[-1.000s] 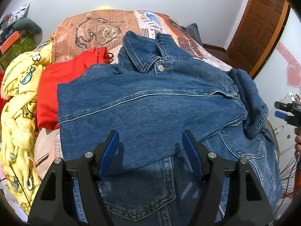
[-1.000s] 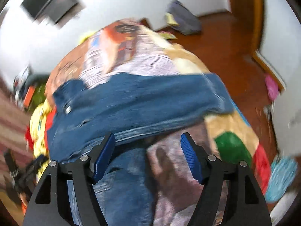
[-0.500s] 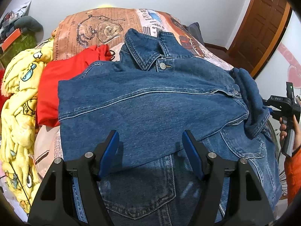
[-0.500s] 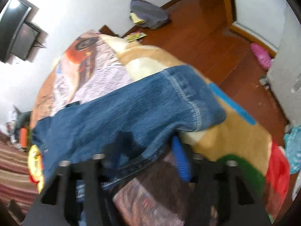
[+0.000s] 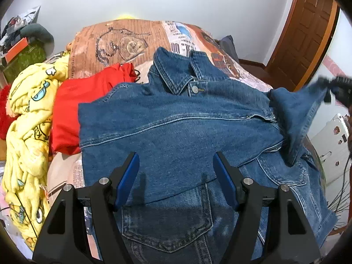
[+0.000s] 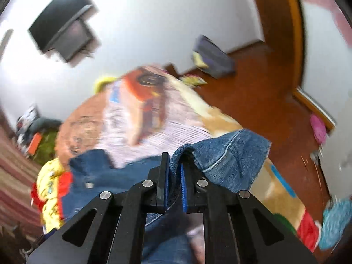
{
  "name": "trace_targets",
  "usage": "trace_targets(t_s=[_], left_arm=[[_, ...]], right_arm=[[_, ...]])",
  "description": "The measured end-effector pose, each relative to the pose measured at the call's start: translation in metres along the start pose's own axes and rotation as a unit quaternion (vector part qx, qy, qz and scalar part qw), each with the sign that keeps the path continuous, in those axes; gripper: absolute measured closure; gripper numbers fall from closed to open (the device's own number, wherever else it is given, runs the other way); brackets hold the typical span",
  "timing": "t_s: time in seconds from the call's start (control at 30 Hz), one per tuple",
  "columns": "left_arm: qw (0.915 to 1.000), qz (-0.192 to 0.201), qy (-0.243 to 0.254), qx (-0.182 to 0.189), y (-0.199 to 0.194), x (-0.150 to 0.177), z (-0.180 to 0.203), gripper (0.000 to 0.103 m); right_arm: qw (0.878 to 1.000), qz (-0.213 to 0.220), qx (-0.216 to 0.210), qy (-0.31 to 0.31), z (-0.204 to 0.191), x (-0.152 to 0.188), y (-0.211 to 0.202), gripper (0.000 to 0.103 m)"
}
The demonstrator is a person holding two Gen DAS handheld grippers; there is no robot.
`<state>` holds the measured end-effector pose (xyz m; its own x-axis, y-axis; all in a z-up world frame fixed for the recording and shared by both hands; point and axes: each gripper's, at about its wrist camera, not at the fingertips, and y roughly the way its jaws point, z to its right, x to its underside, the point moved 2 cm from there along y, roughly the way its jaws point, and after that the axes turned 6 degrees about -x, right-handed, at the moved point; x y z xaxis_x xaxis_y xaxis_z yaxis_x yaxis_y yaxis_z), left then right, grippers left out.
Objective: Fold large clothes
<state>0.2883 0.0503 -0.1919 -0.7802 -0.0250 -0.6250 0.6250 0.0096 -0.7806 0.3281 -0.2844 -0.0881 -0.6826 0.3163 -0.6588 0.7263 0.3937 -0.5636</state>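
Observation:
A blue denim jacket lies on the bed, collar at the far end, one sleeve folded across its front. My left gripper is open and empty, hovering over the jacket's lower front. My right gripper is shut on the cuff of the jacket's right sleeve and holds it lifted off the bed. In the left wrist view the right gripper shows blurred at the right edge, with the raised sleeve hanging from it.
A red garment and a yellow cartoon blanket lie left of the jacket. The bed has a printed brown cover. A wooden door is at the right, a dark bag on the floor.
My right gripper closed on the sleeve cuff and lifted it up and to the right. The left gripper stayed open over the jacket.

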Motion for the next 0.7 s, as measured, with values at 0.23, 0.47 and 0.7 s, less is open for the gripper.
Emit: trace_targets(t_s=[0.23,0.47,0.7], left_arm=[[0.9997,0.022,-0.006,0.0,-0.017,-0.001,-0.009,0.035],[0.999,0.034,-0.029,0.003,-0.027,0.003,-0.029,0.035],[0.9983,0.025,-0.053,-0.002,-0.028,0.015,-0.051,0.035]], right_arm=[[0.991,-0.022,-0.102,-0.084,-0.11,-0.002,0.009,0.095],[0.97,-0.104,-0.166,-0.145,-0.191,0.045,0.048,0.096],[0.945,-0.223,-0.161,-0.177,-0.212,0.126,0.107,0.096]])
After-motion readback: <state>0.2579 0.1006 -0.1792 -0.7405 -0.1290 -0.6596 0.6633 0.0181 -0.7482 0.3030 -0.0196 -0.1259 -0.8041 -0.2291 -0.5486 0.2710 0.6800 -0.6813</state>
